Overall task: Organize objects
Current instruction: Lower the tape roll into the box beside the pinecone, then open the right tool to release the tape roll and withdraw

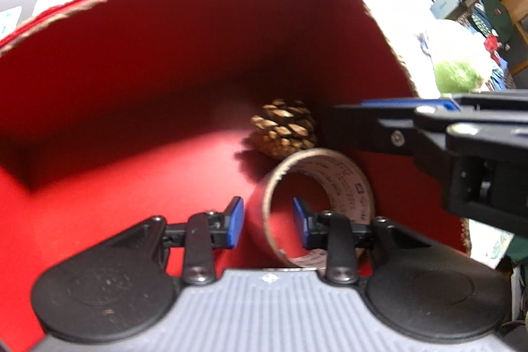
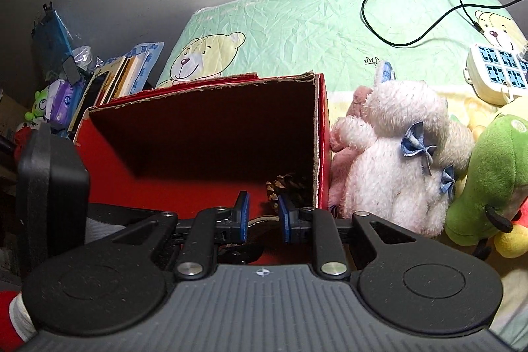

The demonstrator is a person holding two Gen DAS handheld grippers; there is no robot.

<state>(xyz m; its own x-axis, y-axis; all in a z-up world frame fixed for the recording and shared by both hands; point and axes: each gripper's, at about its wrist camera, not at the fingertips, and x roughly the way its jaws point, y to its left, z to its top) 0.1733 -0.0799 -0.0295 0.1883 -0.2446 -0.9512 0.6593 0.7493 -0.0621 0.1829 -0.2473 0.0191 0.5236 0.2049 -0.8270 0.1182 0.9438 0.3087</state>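
The tape roll [image 1: 316, 207] lies inside the red box [image 1: 165, 61], its wall between my open left gripper's [image 1: 269, 225] pads, untouched. A pine cone [image 1: 285, 127] sits just beyond. My right gripper [image 2: 262, 215] hovers open at the box's right side.

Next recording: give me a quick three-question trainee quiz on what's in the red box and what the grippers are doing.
1. True or false: a pine cone lies inside the red box.
2. What straddles the tape roll wall? A) left gripper B) right gripper C) neither
3. Fill in: outside the box, nearest its right wall, sits a white ____.

Key: 1 true; 2 A, jaws open, one finger inside the ring; 3 plush toy.
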